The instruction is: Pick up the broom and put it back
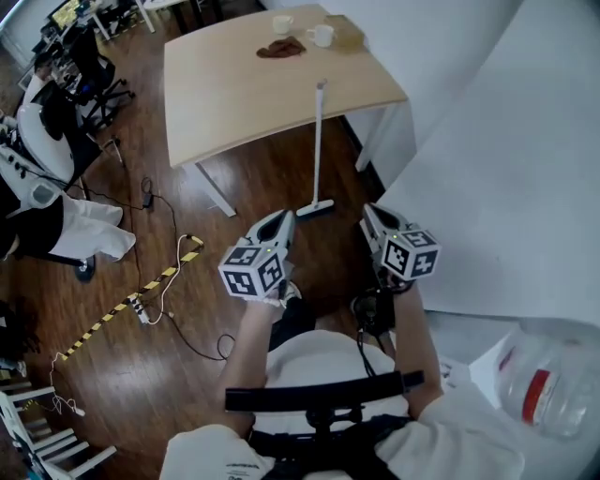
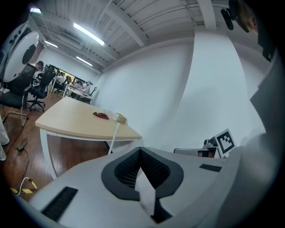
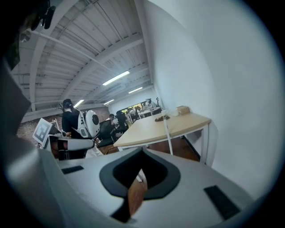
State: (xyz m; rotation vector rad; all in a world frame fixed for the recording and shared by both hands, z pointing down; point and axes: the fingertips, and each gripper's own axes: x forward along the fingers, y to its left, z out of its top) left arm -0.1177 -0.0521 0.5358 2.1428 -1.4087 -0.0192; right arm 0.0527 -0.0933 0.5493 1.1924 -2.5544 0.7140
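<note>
Broom (image 1: pixel 318 150) stands upright, with its white handle leaning on the near edge of the table (image 1: pixel 234 103) and its head on the wood floor (image 1: pixel 206 309) just in front of the table, close to the white wall (image 1: pixel 506 169). Nothing touches it. In the left gripper view the handle (image 2: pixel 113 136) shows against the table edge, and in the right gripper view it also leans on the table. Left gripper (image 1: pixel 284 217) and right gripper (image 1: pixel 368 210) are held out side by side in front of the person, both aimed toward the broom and clear of it. In the head view the broom head shows between their tips. Left jaws are clenched tip to tip with nothing between them. Right jaws are also clenched and empty. Far end of the table: a white mug (image 1: pixel 282 23), a second mug (image 1: pixel 322 36), a brown cloth (image 1: pixel 280 48) and a tan box (image 1: pixel 347 33). Floor to the left: a cable (image 1: pixel 173 281) and a yellow-black striped strip (image 1: pixel 127 305). Beyond them are office chairs (image 1: pixel 94 80).
</note>
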